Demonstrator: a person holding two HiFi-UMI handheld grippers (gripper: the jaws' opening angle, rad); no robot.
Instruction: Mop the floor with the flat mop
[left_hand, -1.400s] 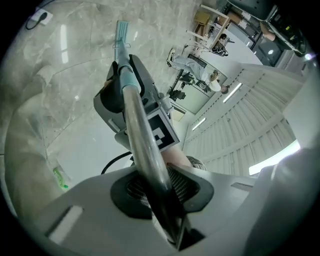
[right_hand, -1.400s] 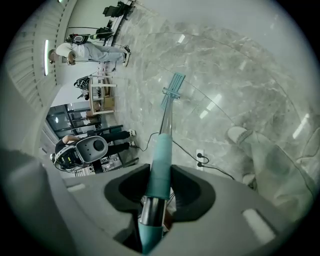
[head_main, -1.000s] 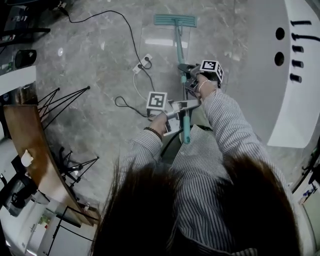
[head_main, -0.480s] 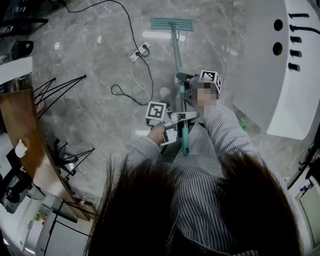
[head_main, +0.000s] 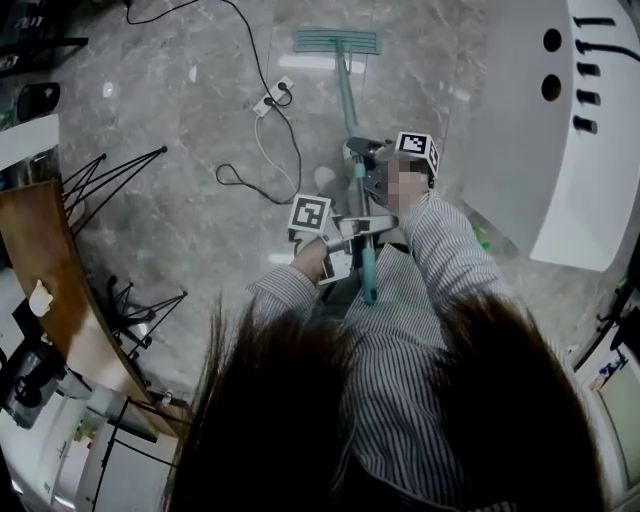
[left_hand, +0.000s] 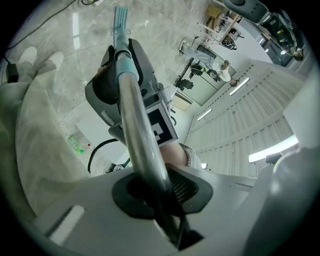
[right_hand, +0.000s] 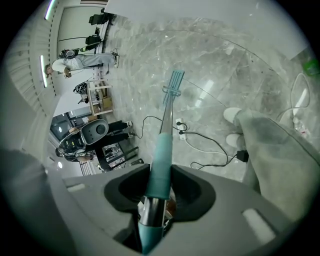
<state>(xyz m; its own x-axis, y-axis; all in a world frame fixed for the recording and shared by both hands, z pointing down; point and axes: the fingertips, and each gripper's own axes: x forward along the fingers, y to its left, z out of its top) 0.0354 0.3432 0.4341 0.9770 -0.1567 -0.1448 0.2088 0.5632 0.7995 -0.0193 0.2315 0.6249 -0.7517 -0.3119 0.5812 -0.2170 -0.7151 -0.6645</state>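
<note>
Teal flat mop (head_main: 338, 41) nudged left, clamped

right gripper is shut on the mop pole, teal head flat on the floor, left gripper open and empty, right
No: the left gripper view shows the left gripper shut on the flat mop's silver metal pole, like the right gripper. The rest holds.

Place: lab or studio workspace
Surface: polished grey marble floor (head_main: 190, 225)
Equipment: tripod stands (head_main: 120, 172), power strip (head_main: 272, 96), trailing cables (head_main: 226, 172)
</note>
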